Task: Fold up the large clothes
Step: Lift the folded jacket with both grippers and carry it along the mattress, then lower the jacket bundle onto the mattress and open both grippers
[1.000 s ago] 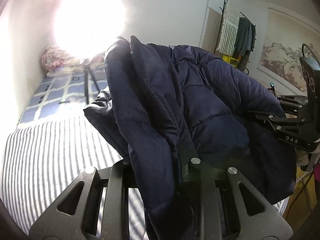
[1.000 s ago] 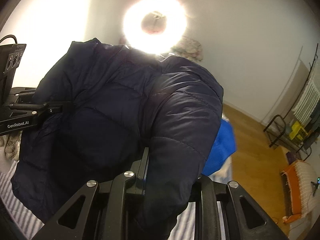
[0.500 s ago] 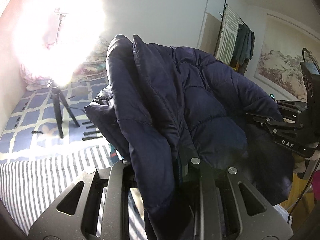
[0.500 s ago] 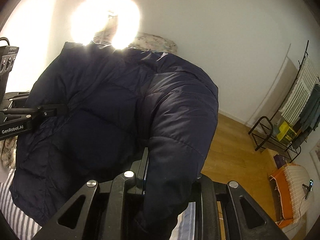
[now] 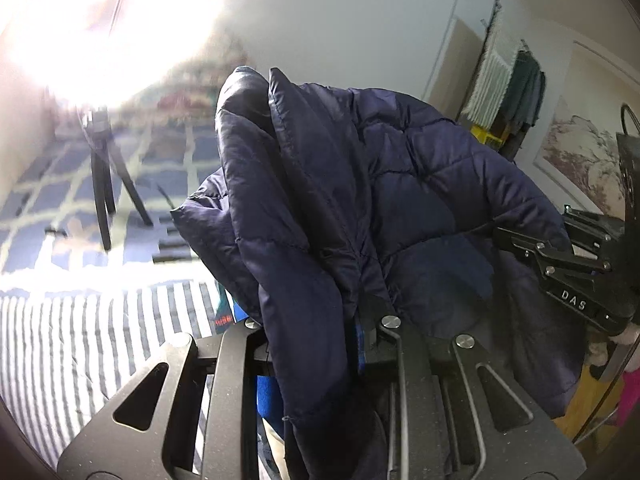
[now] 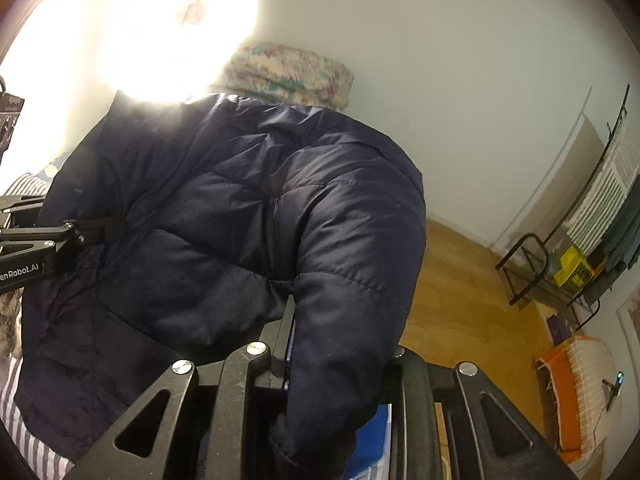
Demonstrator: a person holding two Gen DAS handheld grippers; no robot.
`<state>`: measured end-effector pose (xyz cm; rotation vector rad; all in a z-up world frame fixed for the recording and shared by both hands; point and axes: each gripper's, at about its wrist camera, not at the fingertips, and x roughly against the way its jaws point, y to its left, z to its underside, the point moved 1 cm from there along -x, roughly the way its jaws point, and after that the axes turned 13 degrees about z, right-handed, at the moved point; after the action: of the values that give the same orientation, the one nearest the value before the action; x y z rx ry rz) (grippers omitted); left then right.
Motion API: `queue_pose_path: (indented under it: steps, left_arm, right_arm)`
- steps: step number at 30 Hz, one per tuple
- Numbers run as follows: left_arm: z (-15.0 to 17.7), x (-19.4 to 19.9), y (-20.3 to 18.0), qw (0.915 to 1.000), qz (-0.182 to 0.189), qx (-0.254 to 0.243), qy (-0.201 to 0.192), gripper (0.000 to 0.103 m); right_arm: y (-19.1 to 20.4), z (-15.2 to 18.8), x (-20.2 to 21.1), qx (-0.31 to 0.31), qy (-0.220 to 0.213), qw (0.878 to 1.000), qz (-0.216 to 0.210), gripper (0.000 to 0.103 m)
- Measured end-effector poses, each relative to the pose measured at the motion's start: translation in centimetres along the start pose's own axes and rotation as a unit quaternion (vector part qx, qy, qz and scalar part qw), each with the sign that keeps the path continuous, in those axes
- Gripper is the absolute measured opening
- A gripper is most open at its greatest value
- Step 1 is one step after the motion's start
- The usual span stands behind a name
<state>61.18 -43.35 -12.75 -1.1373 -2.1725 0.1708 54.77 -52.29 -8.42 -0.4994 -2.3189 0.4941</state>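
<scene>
A dark navy quilted puffer jacket (image 5: 400, 200) hangs in the air between both grippers, above a striped bed (image 5: 80, 332). My left gripper (image 5: 316, 320) is shut on a fold of the jacket's edge, which drapes down over its fingers. My right gripper (image 6: 328, 344) is shut on the jacket (image 6: 240, 220) at a sleeve that falls between its fingers. Each gripper shows in the other's view, clamped on the jacket: the right one in the left wrist view (image 5: 560, 264), the left one in the right wrist view (image 6: 60, 240). The fingertips are hidden by fabric.
A tripod (image 5: 104, 176) with a glaring light stands on a blue checked cover. A folded floral quilt (image 6: 288, 76) lies by the wall. A clothes rack (image 5: 508, 92), a wood floor (image 6: 452, 292) and an orange basket (image 6: 576, 392) are to the right. Blue fabric (image 6: 372, 436) lies below.
Both grippers have swung with the jacket held; the bright light and tripod have shifted left and up in both views. The grips on the jacket are unchanged.
</scene>
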Motion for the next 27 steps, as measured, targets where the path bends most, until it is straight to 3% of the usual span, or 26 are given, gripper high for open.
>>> queue_pose_path:
  steps: [5,7,8,9,11,15,21,27]
  left_arm:
    - [0.4,-1.3,1.1,0.9998,-0.007,0.013,0.011,0.028]
    - [0.3,-1.4,1.0,0.9998,-0.015,0.008,0.013,0.032]
    - [0.3,-1.4,0.8,0.9997,-0.018,0.008,0.014,0.040]
    - [0.3,-1.2,0.8,0.9995,-0.026,0.009,0.013,0.050]
    - [0.1,-0.5,0.9,0.9992,-0.036,0.019,0.000,0.057]
    - [0.4,-0.3,2.4,0.9978,-0.049,0.043,-0.008,0.066]
    - [1.6,-1.7,4.2,0.9928,-0.086,0.082,0.016,0.074]
    - [1.2,1.5,1.3,0.9937,-0.107,0.035,-0.006,0.073]
  right_arm:
    - [-1.0,1.3,-3.9,-0.022,0.042,0.999,0.016,0.044]
    - [-1.8,1.7,-4.6,-0.030,0.045,0.998,0.042,0.067]
    - [-2.3,2.0,-4.9,-0.030,0.043,0.997,0.058,0.071]
    - [-2.6,2.2,-4.9,-0.031,0.044,0.996,0.075,0.073]
    - [-3.8,2.9,-5.0,-0.040,0.055,0.995,0.079,0.073]
    - [-5.5,3.9,-4.3,-0.047,0.056,0.994,0.082,0.073]
    - [-5.0,5.3,-4.1,-0.030,0.068,0.993,0.092,0.073]
    - [-5.2,5.6,-2.2,-0.057,0.077,0.991,0.092,0.066]
